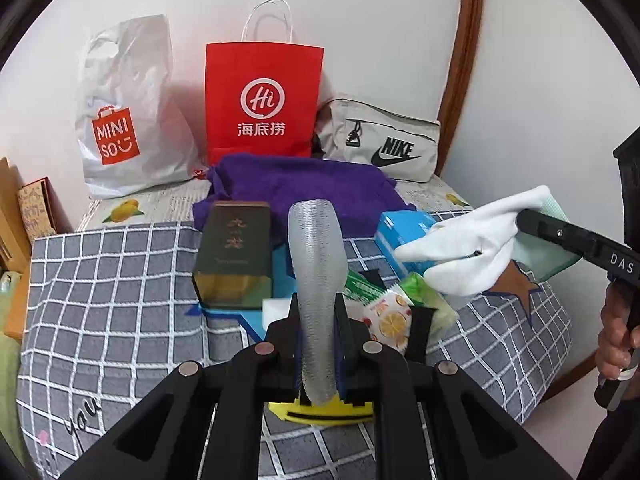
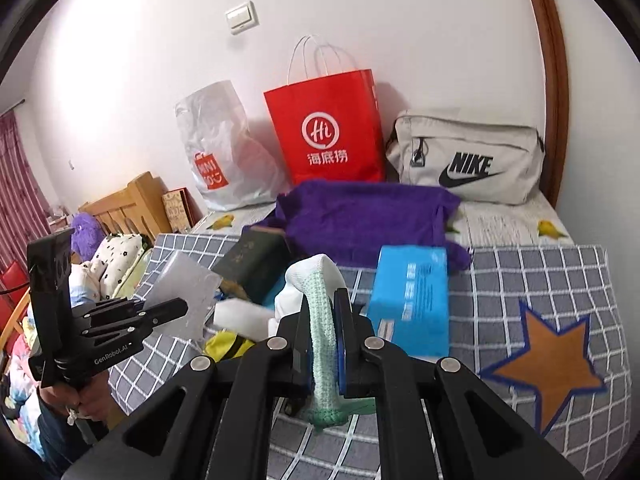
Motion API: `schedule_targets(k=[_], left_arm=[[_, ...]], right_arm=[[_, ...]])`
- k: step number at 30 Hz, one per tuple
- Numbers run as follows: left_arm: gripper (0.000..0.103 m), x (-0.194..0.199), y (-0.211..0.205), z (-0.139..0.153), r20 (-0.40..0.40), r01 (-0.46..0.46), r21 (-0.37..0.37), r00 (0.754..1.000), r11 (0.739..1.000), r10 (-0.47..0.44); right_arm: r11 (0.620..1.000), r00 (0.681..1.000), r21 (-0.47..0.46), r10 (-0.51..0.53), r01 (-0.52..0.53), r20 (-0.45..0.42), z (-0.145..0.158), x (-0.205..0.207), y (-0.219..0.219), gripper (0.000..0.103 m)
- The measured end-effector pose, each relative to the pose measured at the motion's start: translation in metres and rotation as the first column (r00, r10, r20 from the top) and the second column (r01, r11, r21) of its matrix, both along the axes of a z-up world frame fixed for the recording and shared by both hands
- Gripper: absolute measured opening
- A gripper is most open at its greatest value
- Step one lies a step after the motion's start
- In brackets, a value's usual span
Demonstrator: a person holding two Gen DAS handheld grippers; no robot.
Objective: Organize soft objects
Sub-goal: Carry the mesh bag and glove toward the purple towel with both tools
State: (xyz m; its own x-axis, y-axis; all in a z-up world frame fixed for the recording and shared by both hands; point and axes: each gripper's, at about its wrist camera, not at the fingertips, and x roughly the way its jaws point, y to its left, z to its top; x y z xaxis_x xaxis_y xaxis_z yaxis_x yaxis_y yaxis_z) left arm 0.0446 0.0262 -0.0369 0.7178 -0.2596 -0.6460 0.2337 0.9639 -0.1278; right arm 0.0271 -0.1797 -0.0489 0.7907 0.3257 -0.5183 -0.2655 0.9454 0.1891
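My left gripper point(image 1: 318, 344) is shut on a translucent grey mesh pouch point(image 1: 316, 248), held upright above the bed; it also shows from the right wrist view point(image 2: 182, 292). My right gripper point(image 2: 326, 340) is shut on a white and mint green sock point(image 2: 320, 312), which hangs above the pile in the left wrist view point(image 1: 468, 248). Below lie a purple towel point(image 1: 296, 188), a dark green box point(image 1: 234, 252), a blue tissue pack point(image 2: 412, 300), a yellow item point(image 1: 320, 410) and printed snack packets point(image 1: 388, 320).
A grey checked blanket point(image 1: 120, 300) with a brown star point(image 2: 552, 364) covers the bed. Against the wall stand a white Miniso bag point(image 1: 124, 120), a red paper bag point(image 1: 260, 100) and a beige Nike bag point(image 1: 380, 140). A wooden headboard point(image 2: 128, 208) is at left.
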Motion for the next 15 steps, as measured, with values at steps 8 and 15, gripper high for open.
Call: schedule_targets(k=[8, 15], left_arm=[[0.012, 0.036, 0.007, 0.017, -0.009, -0.046, 0.008, 0.999, 0.999, 0.046], [0.012, 0.081, 0.015, 0.025, -0.02, -0.084, 0.02, 0.996, 0.996, 0.084]], right_arm=[[1.0, 1.0, -0.017, 0.011, -0.011, 0.006, 0.016, 0.041, -0.002, 0.008], [0.999, 0.999, -0.053, 0.017, -0.015, 0.034, 0.034, 0.091, 0.001, 0.008]])
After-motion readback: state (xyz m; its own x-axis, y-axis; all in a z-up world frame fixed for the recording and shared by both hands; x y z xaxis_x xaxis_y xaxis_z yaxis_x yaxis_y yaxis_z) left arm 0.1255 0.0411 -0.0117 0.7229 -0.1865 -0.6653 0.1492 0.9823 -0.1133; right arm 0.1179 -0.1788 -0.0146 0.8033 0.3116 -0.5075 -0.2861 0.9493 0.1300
